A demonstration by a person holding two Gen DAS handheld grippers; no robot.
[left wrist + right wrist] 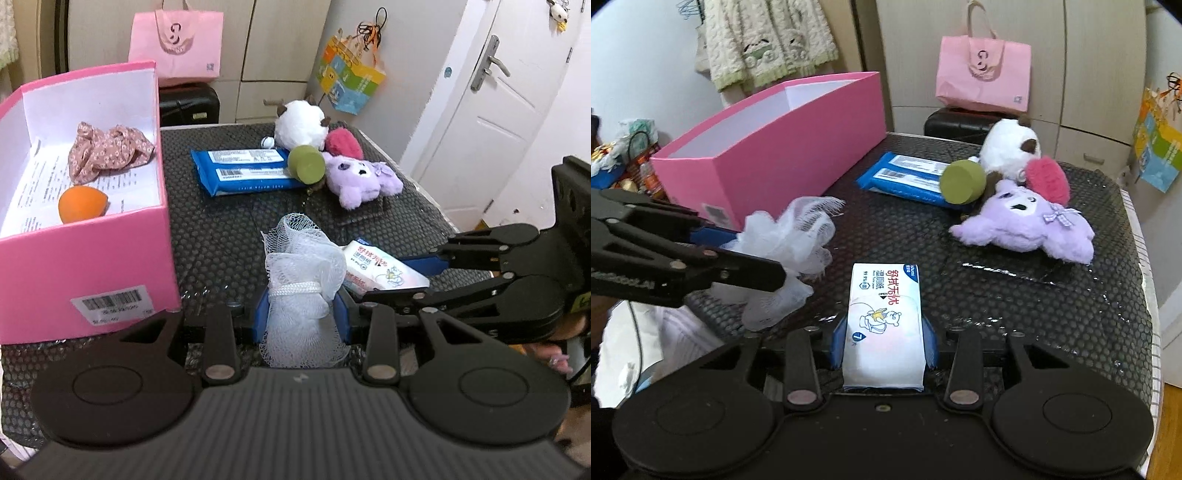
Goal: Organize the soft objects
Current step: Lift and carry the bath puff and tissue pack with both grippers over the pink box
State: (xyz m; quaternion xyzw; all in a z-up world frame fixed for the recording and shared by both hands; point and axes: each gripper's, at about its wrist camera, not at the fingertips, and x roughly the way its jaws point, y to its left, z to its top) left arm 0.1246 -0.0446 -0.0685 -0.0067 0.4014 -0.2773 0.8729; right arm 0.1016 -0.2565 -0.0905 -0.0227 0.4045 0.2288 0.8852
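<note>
While the left gripper (pixel 301 314) pinches the white mesh puff (pixel 303 280) and the right gripper (pixel 884 345) clamps the wipes pack (pixel 884 325) at the table's (pixel 1071 314) near edge, trailing netting may snag the pink box's (pixel 92 266) rim.

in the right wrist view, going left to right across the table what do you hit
left gripper shut on the white mesh puff → pink box → right gripper shut on the white wipes pack → blue wipes packs → green round sponge → purple plush
</note>
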